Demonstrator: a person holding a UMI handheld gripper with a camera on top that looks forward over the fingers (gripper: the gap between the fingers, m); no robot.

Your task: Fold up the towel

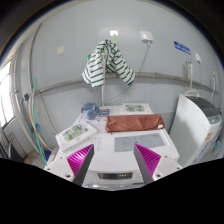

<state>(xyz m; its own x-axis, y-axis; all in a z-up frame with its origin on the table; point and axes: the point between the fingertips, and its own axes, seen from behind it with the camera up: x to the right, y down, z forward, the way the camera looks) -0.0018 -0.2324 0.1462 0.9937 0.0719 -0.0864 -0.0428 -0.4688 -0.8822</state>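
- Reddish-brown cloth, the towel (pixel 135 123), lies spread flat on top of a white washing machine (pixel 120 160), beyond the fingers and between their lines.
- Nothing sits between the pink pads (pixel 150 157); the gripper (pixel 114 160) is spread wide, with the machine's lid showing in the gap, and it hovers well short of the towel.
- Judging by how it drapes over the lid, the towel looks soft and limp, light enough to lift with one pinch but sure to sag and trail from any held point.
- A corner or the near edge seems the best place to take hold, since a pinch in the middle would bunch it.
- The smooth lid may let the cloth slide when pulled, so the fold could shift.
- A green and white striped cloth (pixel 108 62) hangs on the tiled wall (pixel 60 50) behind, above a pipe.
- To the left of the machine stand small boxes (pixel 75 134) on a counter; to the right is a white appliance (pixel 200 122).
- Folding has not begun as far as I can judge.
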